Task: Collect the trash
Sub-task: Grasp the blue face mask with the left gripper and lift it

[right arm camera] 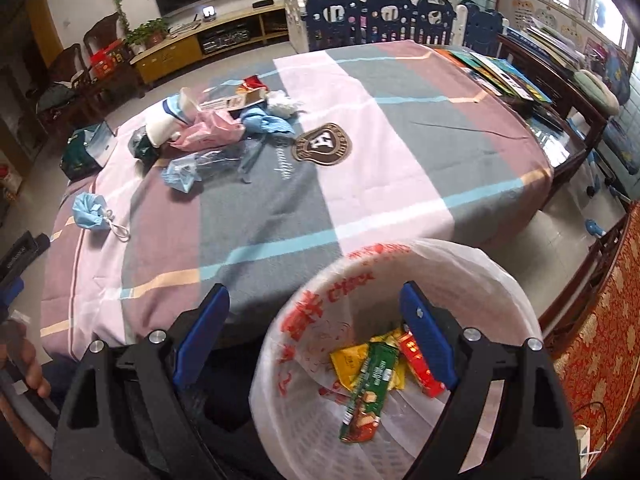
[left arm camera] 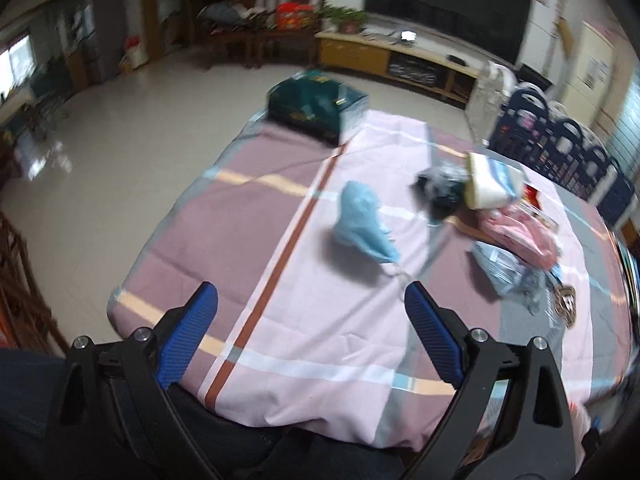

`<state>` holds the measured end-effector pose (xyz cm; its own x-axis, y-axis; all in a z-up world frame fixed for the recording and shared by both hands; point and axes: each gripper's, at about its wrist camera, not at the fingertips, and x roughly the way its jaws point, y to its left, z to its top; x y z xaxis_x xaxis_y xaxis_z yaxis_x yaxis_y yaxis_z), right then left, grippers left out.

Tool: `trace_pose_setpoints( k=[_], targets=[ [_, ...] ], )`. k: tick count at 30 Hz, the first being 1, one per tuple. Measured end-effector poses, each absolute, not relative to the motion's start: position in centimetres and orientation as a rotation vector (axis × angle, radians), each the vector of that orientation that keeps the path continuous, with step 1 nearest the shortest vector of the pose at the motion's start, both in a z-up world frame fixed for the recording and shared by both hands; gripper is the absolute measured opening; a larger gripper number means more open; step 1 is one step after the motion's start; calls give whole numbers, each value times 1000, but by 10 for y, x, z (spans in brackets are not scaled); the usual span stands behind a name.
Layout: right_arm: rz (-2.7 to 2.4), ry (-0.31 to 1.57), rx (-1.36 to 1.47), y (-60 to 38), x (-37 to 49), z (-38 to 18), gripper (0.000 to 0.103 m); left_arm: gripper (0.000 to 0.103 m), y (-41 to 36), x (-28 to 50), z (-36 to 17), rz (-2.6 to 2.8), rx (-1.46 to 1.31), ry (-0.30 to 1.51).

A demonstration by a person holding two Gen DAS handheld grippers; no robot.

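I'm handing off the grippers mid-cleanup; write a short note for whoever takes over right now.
Left gripper: open, empty, above the table edge.
Right gripper: open, empty, over the white plastic-lined bin.
Done: yellow, green and red snack wrappers are in the bin.
Left: crumpled blue face mask nearest the left gripper, then the pile of pink and blue packets farther back on the striped cloth.

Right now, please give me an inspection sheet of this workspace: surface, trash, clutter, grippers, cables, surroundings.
Surface: table under a striped cloth with a round badge.
Job's things: crumpled blue mask lying alone; wrapper pile farther back; lined bin already holding snack wrappers.
Clutter: books along the far edge.
Grippers: left gripper open, empty, over the table edge; right gripper open, empty, over the bin.
Cables: nothing seen on the table.
Surroundings: TV cabinet, play fence, chairs.
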<state>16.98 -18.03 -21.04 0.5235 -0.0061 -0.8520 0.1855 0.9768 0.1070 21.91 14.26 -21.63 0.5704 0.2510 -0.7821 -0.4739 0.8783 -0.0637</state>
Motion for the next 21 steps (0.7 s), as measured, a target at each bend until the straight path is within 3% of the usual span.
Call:
trace_pose_setpoints(
  k=[5, 13, 17, 19, 21],
  targets=[
    [-64, 1024, 204, -164, 183, -223, 85, 94, 157, 227, -244, 449, -402, 939],
    [-24, 1003, 208, -163, 198, -228, 85, 94, 190, 292, -263, 294, -670, 895],
    [-18, 988, 218, -167, 215, -226, 85, 92, 183, 337, -276, 288, -564, 931],
    [-7, 984, 218, -165, 225, -227, 85, 73, 173, 351, -281, 262, -483, 949],
    [10, 975, 207, -159, 239, -230, 85, 32, 161, 360, -287, 211, -424, 986]
  ],
)
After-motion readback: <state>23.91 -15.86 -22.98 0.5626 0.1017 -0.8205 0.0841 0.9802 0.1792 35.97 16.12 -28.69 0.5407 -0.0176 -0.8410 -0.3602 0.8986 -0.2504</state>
